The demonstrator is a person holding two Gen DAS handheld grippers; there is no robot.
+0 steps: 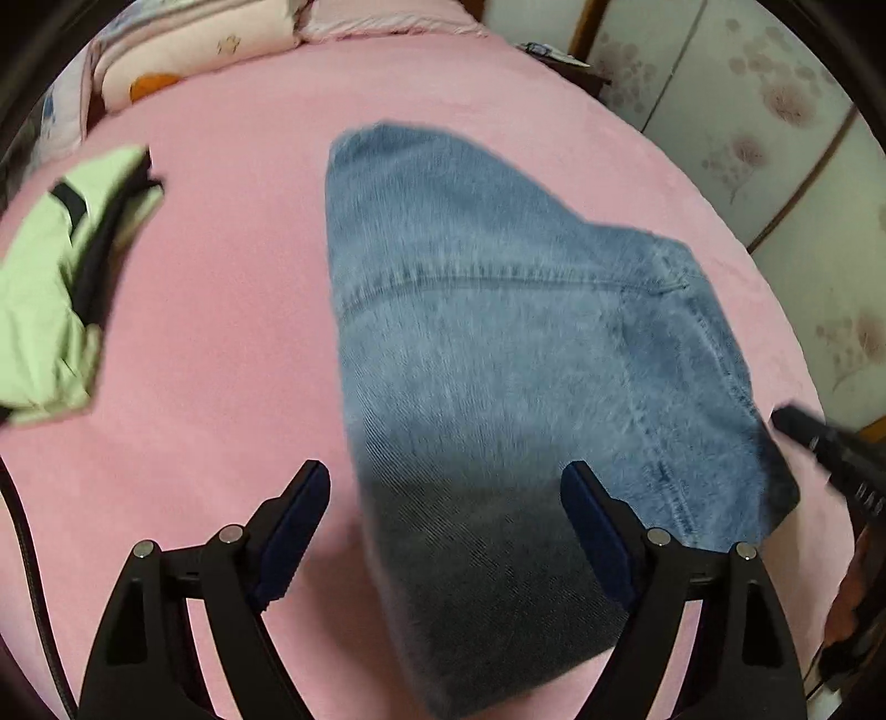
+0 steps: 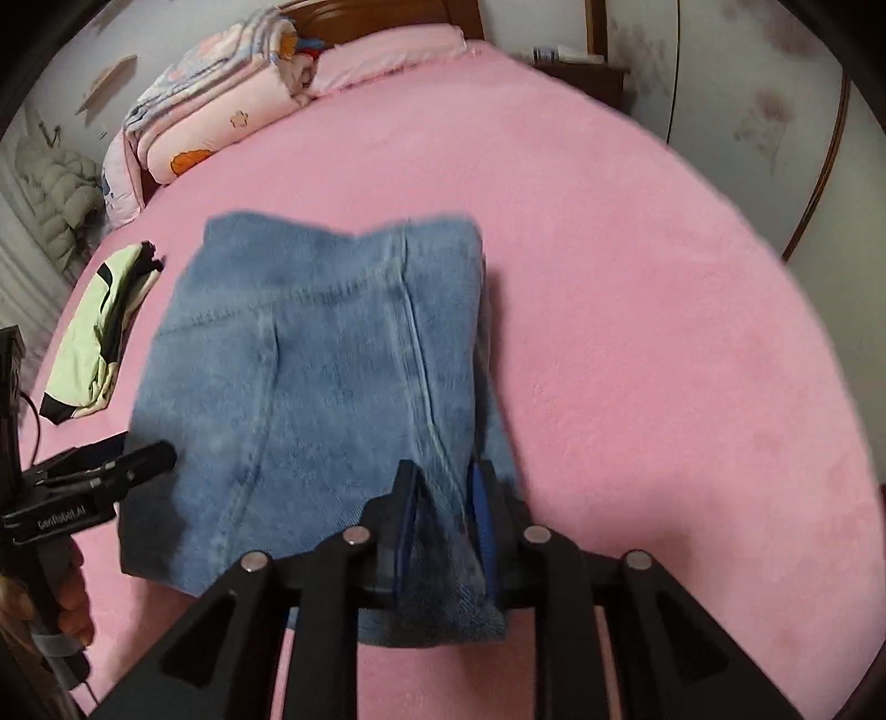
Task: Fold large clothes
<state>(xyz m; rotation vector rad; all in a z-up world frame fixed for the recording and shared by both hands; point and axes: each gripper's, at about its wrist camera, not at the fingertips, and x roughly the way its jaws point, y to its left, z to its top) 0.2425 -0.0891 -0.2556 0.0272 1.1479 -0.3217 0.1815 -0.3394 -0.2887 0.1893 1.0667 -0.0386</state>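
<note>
Left gripper angles downward, jaws spread wide, gripping nothing; right gripper angles downward, jaws pinching denim.

A bed covered by a pink fleece sheet was seen filling both views. A folded quilt with a cartoon print was laid at the head of the bed, touching a pink pillow. A pale puffer jacket was hung by the wall. A dark wooden nightstand was placed beside the bed, and wardrobe doors with a floral pattern were seen behind it.
</note>
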